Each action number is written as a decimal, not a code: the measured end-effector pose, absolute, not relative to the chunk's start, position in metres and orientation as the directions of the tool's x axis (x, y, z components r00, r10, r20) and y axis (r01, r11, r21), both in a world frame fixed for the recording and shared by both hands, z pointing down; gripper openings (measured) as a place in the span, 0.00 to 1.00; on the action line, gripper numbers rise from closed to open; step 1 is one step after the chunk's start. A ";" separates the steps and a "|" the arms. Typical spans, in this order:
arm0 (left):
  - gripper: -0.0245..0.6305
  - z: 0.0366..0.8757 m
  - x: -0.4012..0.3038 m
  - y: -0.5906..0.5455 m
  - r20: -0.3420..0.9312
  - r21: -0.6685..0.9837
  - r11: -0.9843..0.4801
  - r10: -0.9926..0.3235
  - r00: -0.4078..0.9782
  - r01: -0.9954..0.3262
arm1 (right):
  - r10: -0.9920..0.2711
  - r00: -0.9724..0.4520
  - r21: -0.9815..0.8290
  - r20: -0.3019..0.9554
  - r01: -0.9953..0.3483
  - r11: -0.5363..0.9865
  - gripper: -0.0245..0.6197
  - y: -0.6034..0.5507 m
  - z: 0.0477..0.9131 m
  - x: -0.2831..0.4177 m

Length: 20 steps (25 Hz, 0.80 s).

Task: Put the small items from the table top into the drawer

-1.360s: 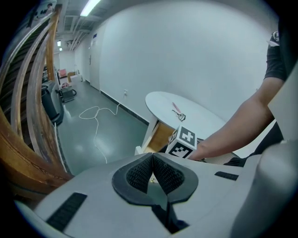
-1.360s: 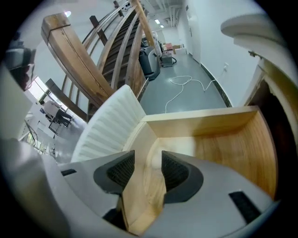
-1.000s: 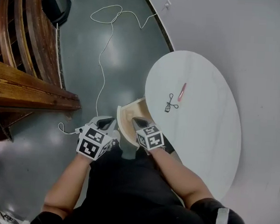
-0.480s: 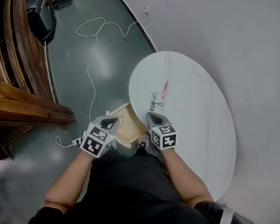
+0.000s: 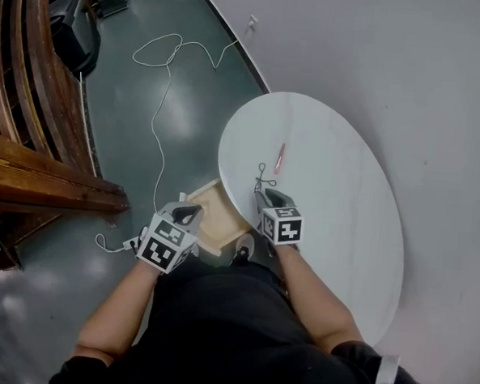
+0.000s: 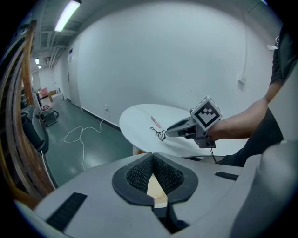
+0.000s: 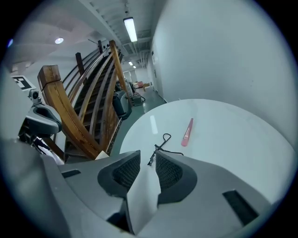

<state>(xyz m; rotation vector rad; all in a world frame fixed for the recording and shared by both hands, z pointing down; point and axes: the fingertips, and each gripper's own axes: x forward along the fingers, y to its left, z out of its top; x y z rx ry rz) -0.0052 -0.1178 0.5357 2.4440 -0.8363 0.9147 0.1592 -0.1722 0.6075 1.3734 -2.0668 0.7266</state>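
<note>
Round white table (image 5: 345, 202) with an open wooden drawer (image 5: 210, 215) at its near-left edge, empty as far as can be seen. Left gripper (image 5: 188, 211) hovers over the drawer, its jaws closed to a narrow slit with the tips together and nothing held. Right gripper (image 5: 266, 195) is over the table edge; its jaws have just been opening and stand apart, gripping nothing. A pink stick (image 5: 279, 158) lies on the table top; just beside it, a black cord (image 5: 263, 179) has its near end at the right jaw tips.
</note>
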 end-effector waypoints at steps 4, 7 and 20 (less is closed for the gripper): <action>0.06 0.535 -0.012 -0.119 0.696 0.149 -0.718 -0.412 0.588 -0.680 | -0.603 -0.331 -0.166 0.726 -0.935 0.314 0.18 -0.181 0.623 0.160; 0.06 0.534 -0.016 -0.120 0.694 0.149 -0.701 -0.429 0.579 -0.697 | -0.584 -0.338 -0.202 0.738 -0.937 0.286 0.17 -0.185 0.633 0.163; 0.06 0.537 -0.027 -0.122 0.687 0.161 -0.714 -0.415 0.597 -0.681 | -0.608 -0.330 -0.230 0.722 -0.943 0.239 0.06 -0.179 0.622 0.168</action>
